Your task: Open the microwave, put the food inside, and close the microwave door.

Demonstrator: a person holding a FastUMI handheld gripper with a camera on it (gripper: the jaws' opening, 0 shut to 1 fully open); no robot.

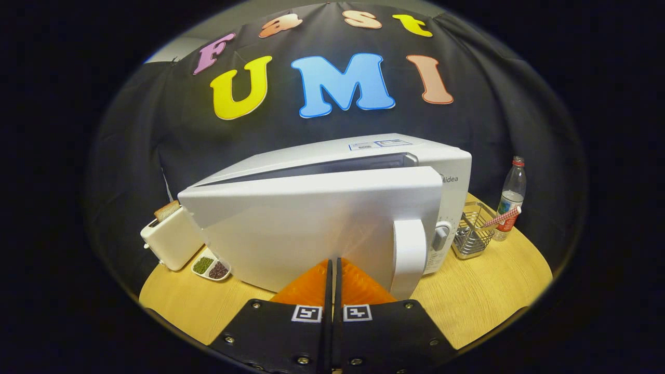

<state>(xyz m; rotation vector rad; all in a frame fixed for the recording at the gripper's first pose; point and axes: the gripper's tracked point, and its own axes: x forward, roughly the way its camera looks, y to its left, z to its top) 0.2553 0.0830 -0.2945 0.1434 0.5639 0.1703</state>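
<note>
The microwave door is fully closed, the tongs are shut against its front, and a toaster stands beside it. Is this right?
Not fully. In the gripper view the microwave door stands ajar, swung partly out from the body. The tongs are shut against its front, and the toaster stands beside it.

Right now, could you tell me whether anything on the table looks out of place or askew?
Only the microwave door stands out: it hangs ajar, its handle side swung away from the microwave body. The claw is shut with its fingers pressed together, tips at the door's face. The toaster, the wire basket and the bottle stand upright.
</note>
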